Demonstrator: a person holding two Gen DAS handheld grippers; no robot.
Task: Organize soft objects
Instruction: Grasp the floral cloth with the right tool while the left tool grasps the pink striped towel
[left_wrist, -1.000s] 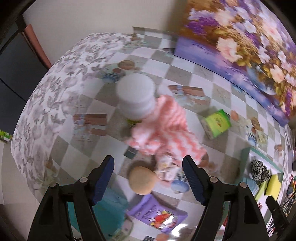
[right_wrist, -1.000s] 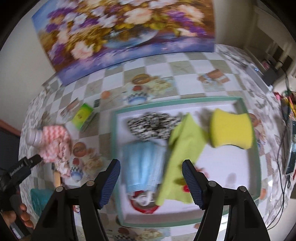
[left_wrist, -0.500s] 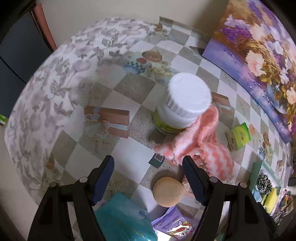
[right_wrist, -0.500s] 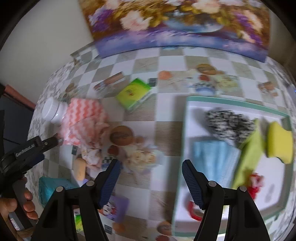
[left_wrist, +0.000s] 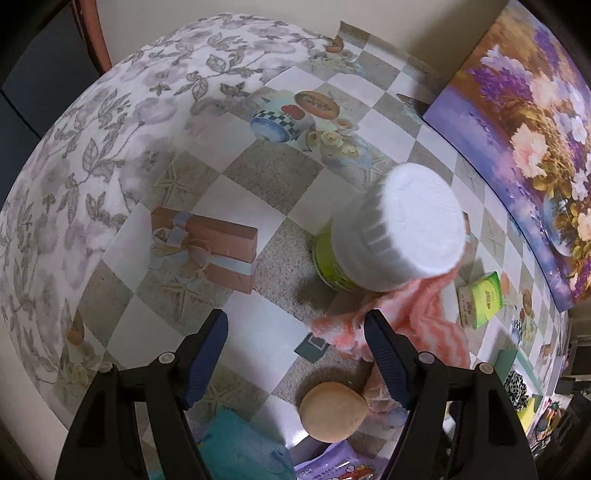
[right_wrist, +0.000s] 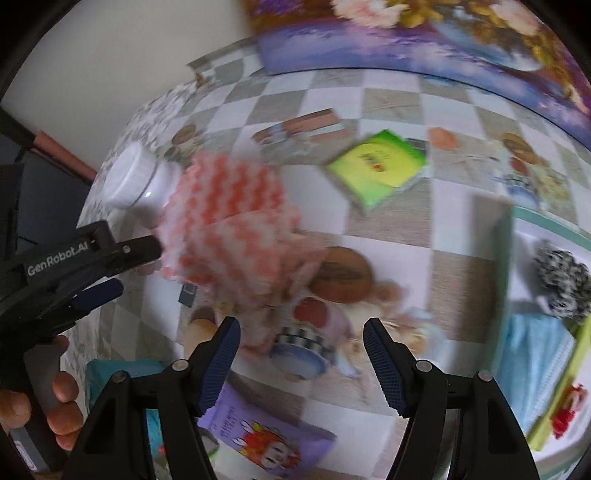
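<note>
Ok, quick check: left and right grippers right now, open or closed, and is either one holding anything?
Left gripper: open, holding nothing, above the table beside the pink cloth.
Right gripper: open, holding nothing.
</note>
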